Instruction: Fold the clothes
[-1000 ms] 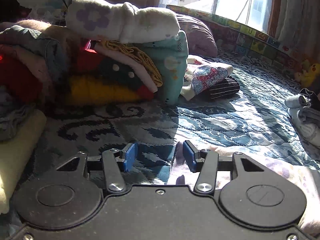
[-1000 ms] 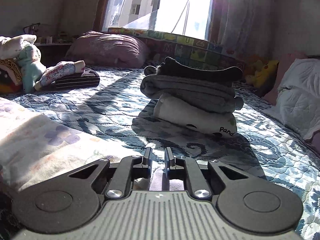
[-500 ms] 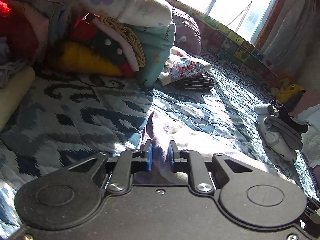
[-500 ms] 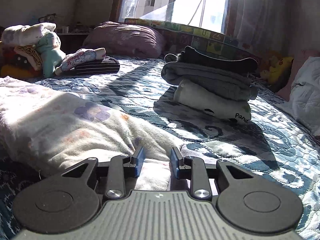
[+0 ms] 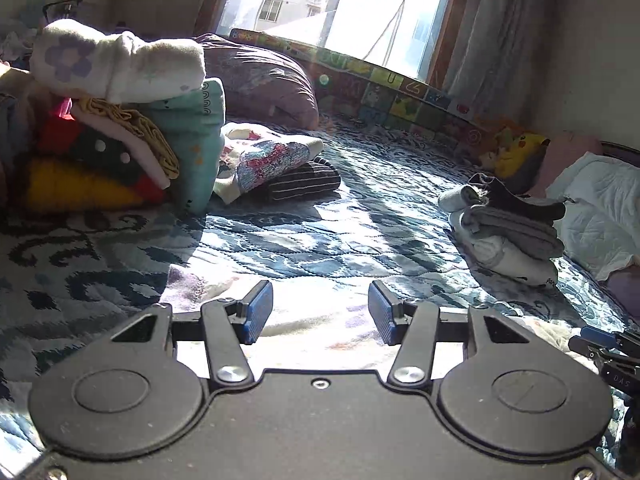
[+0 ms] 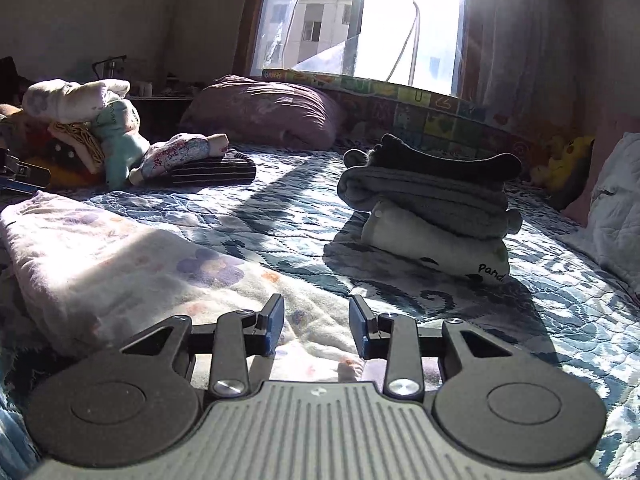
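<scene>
Now released: left gripper (image 5: pixel 316 312) spread wide over floral fleece garment (image 6: pixel 120 248), having pinched an edge half a second earlier. Right gripper (image 6: pixel 316 326) likewise open, wider than before. Garment flat on quilted bedspread (image 6: pixel 560 320), apparently folded once; glare obscures edges.

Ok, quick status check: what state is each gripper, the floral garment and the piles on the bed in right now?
Left gripper: open, empty, over the floral garment.
Right gripper: open, empty, over the same garment.
Floral garment: lying folded over on the quilt, not gripped.
Grey stack: folded, stacked, dark piece on top.
Colourful pile: heaped, leaning, unevenly stacked.
Striped garment: folded, beneath a patterned piece.
</scene>
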The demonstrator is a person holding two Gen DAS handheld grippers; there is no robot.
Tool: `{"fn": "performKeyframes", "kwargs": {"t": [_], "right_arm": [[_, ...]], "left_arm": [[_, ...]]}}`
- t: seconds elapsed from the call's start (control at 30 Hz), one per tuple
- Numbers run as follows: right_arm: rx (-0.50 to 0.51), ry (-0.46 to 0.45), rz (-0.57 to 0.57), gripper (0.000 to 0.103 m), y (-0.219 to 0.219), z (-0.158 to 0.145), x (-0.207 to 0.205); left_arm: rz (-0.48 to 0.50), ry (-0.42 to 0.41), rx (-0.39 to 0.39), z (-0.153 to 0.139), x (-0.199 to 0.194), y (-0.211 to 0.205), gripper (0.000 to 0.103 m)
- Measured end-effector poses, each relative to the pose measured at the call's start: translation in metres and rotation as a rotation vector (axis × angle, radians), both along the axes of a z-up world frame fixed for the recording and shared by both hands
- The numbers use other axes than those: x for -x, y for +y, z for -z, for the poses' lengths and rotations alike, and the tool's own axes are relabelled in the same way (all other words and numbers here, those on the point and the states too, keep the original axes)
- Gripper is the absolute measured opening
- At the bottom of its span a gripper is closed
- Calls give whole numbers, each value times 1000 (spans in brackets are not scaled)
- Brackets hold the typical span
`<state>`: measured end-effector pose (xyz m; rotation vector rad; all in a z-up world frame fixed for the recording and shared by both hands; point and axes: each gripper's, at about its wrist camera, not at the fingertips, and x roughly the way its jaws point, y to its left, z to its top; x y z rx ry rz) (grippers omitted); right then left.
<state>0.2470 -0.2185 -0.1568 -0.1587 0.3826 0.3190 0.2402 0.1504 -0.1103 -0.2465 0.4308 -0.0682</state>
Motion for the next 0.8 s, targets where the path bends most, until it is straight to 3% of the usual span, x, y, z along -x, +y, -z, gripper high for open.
{"fn": "performKeyframes", "kwargs": {"t": [0.1, 0.2, 0.27, 0.37, 0.53, 0.63, 0.8], "right_arm": [[-2, 67, 36, 38, -6, 5, -15], [-50, 152, 54, 59, -19, 13, -28], [-87, 206, 62, 62, -29, 17, -37], [-75, 206, 63, 62, -24, 23, -34], [-30, 139, 95, 62, -21, 14, -19], [-28, 85, 116, 62, -27, 7, 0], [-74, 78, 151, 64, -44, -4, 13]], "left_arm": [[95, 27, -35, 13, -19, -33, 53], [97, 204, -122, 39, -44, -48, 58], [89, 194, -195, 47, -45, -56, 61], [85, 204, -202, 48, -45, -55, 62], [78, 143, -119, 39, -30, -39, 62], [-31, 90, -22, 27, -6, -10, 61], [-234, 61, 107, 17, 32, 41, 62]]}}
